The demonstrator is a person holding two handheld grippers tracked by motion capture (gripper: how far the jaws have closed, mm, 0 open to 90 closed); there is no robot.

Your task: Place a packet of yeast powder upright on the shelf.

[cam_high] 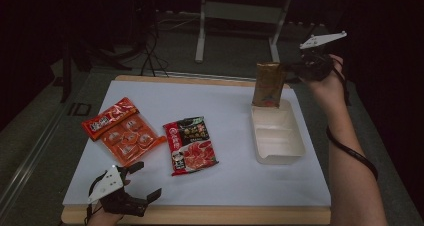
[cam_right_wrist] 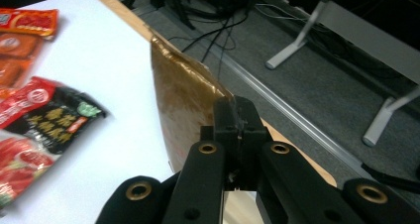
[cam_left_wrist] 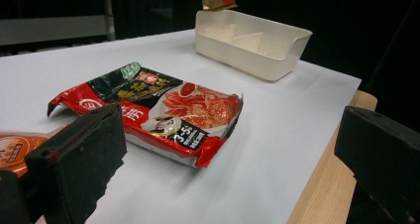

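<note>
My right gripper (cam_high: 295, 66) is shut on the top edge of a gold-brown packet (cam_high: 268, 84), which hangs upright above the far end of the cream box (cam_high: 295, 153). In the right gripper view the closed jaws pinch the gold-brown packet (cam_right_wrist: 185, 105) at its rim. My left gripper (cam_high: 145, 181) stands open at the table's near left edge, with nothing between its jaws. A red and black packet (cam_high: 190, 145) lies flat mid-table, seen as the red and black packet (cam_left_wrist: 163, 112) just beyond the left jaws. An orange tray pack (cam_high: 122, 131) lies to its left.
The cream box (cam_left_wrist: 277, 65) has inner dividers and stands at the right of the white sheet (cam_high: 230, 178). A wooden table edge (cam_high: 200, 215) runs along the front. Behind the table are a metal frame leg (cam_high: 201, 26) and floor cables (cam_high: 150, 51).
</note>
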